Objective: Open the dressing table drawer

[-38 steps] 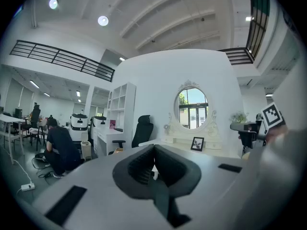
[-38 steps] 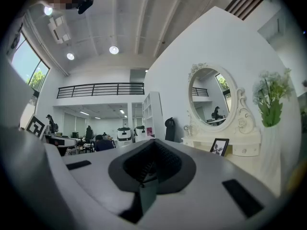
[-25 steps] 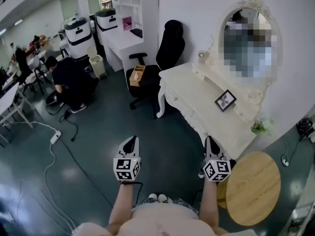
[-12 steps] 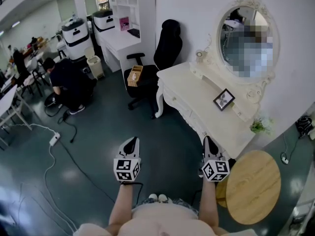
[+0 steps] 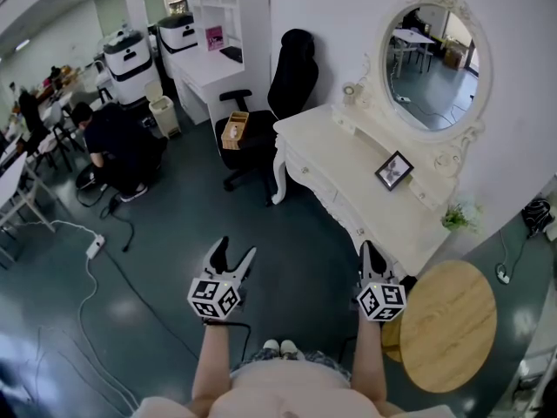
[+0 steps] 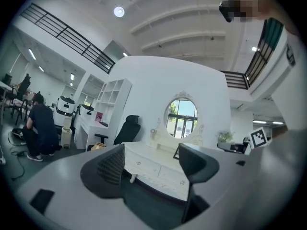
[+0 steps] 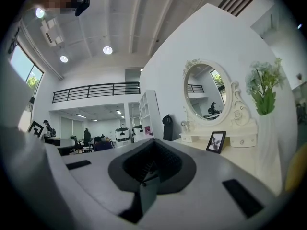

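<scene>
Dark, glossy floor (image 5: 174,233) fills a large open room, and a white dressing table (image 5: 348,168) stands against the white wall (image 5: 348,16) at the right of the head view. Its drawer (image 6: 144,166) sits flush in the carved front, knob showing, facing the person. On the tabletop a small picture frame (image 5: 394,171) leans near the back ledge, below an oval mirror (image 5: 432,64), and a little plant (image 5: 459,218) stands at the near end.

Neither gripper touches the table. The left gripper (image 5: 237,249) is held level over the floor, well apart from the drawer. Its fingers (image 6: 111,166) have just been opening and now stand wide and released, with only the distant drawer front seen between them. The right gripper (image 5: 371,249) hovers just beside the table's near corner, its fingers (image 7: 153,164) clenched together on nothing.

A round wooden table (image 5: 448,329) stands beside the person's right arm. Beyond the dressing table's far end is a black office chair (image 5: 291,81), and a person (image 5: 117,142) in dark clothes crouches further left.
</scene>
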The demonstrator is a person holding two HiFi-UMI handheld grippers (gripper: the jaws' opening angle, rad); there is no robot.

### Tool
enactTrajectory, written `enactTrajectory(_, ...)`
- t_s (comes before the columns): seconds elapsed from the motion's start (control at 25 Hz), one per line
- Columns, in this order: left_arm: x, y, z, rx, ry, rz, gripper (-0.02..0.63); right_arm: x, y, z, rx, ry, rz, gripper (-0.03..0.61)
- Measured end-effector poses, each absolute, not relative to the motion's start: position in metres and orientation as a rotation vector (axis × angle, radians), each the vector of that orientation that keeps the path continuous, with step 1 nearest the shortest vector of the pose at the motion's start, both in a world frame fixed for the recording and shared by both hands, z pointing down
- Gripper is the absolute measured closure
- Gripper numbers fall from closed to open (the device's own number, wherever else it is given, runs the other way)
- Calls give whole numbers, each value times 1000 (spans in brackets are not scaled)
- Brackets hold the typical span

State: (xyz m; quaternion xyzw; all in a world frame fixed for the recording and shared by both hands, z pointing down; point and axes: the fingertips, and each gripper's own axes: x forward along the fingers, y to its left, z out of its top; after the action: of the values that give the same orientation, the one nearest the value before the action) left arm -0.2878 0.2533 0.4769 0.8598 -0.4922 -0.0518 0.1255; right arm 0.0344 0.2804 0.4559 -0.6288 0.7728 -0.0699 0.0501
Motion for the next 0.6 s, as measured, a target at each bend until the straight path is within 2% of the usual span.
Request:
enactTrajectory(0.04, -288, 253, 477, 2499, -1428, -177, 264, 34, 281, 457, -1918, 2351, -217, 563)
enactTrajectory(0.16, -288, 253, 479, 2498, -1431, -189, 239, 36, 283, 460, -1932, 2344, -227, 563)
enactTrajectory(0.6, -287, 230, 480, 2537, -1408, -134, 238, 38, 266, 459, -1962, 2281, -228, 563)
